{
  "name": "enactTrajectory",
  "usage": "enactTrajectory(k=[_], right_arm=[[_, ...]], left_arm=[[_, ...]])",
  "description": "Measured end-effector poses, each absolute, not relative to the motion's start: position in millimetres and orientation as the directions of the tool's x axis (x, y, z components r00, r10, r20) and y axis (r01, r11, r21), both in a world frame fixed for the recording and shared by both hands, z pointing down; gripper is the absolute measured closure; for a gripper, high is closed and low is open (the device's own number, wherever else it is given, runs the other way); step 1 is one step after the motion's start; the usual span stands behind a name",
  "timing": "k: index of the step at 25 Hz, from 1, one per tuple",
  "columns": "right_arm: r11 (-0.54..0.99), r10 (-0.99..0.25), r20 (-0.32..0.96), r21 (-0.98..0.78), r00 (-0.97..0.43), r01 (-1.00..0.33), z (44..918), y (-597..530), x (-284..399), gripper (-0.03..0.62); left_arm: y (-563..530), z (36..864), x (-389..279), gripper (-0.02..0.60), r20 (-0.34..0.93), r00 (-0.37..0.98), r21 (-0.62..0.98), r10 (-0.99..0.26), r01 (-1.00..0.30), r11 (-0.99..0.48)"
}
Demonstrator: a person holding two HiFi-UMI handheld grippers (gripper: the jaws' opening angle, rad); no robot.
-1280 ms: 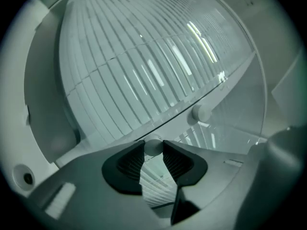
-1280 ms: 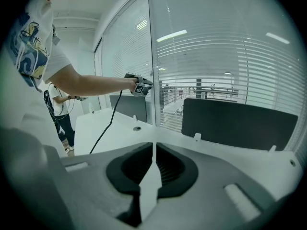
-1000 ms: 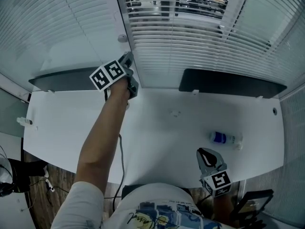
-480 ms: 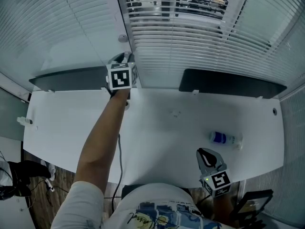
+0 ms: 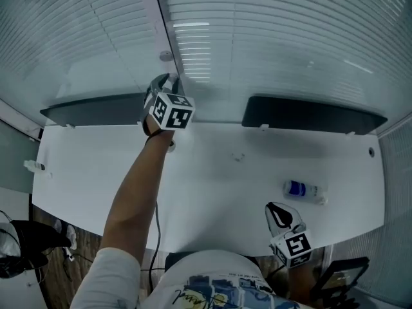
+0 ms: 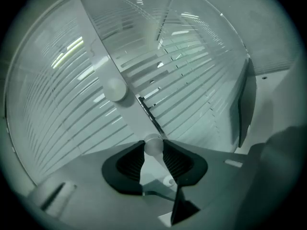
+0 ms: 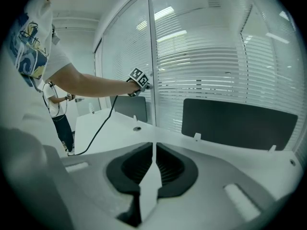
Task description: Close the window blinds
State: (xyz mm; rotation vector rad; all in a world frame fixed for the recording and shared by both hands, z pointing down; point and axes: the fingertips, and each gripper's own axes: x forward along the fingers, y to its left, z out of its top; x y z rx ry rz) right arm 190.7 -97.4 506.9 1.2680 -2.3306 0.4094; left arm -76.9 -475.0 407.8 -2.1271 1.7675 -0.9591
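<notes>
Two grippers: the left gripper [image 5: 165,82] is clamping a small round knob [image 6: 153,146] on the window post [image 6: 130,110]. The right gripper [image 7: 153,147] is waiting at the desk's near edge, jaws together on nothing.
Blinds [image 5: 277,37]: the slats are lying flat and shut on both sides of the post.
Desk [image 5: 212,179]: the bare middle is lying open between the grippers. A bottle [image 5: 304,188] is lying on its side near the right gripper.
Far edge: two dark panels [image 5: 312,113] are standing along it, with a gap between them at the post.
</notes>
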Motion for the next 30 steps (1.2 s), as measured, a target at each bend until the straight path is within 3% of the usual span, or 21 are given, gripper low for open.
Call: enactTrajectory(k=[15,18,21,23,25,30], right_arm=[[0.514,-0.73,0.505,-0.036,-0.46,-0.857,498.6,-103.3,192.8,0.582],[0.52,-0.723,0.514,-0.035,-0.461,-0.854,500.5,-102.6,191.6,0.582],[0.528,-0.719,0.511,-0.04,-0.471,-0.848,500.4,-101.6,189.0,0.582],[0.525,-0.721,0.511,-0.036,-0.467,-0.85,497.8,-103.7,187.8,0.582],[0.523,-0.722,0.514,-0.031,-0.462,-0.852,497.9,-103.5,188.2,0.58],[0.526,-0.718,0.52,-0.032,-0.463,-0.85,505.4,-99.4,192.9,0.582]], left_arm=[[-468.9,401.9,-79.7,0.426,0.307,0.118,-0.39,-0.944,-0.89,-0.238],[-461.9,397.1,-83.8,0.422,0.282,0.178,-0.196,-0.943,-0.951,-0.238],[-457.2,398.1,-84.4,0.422,0.245,0.274,0.166,-0.93,-0.957,-0.238],[-458.4,406.9,-87.3,0.42,0.22,0.325,0.454,-0.92,-0.869,-0.198],[-460.3,415.7,-89.8,0.416,0.19,0.353,0.644,-0.916,-0.749,-0.155],[-465.2,414.2,-91.6,0.411,0.072,0.371,0.828,-0.926,-0.54,-0.152]])
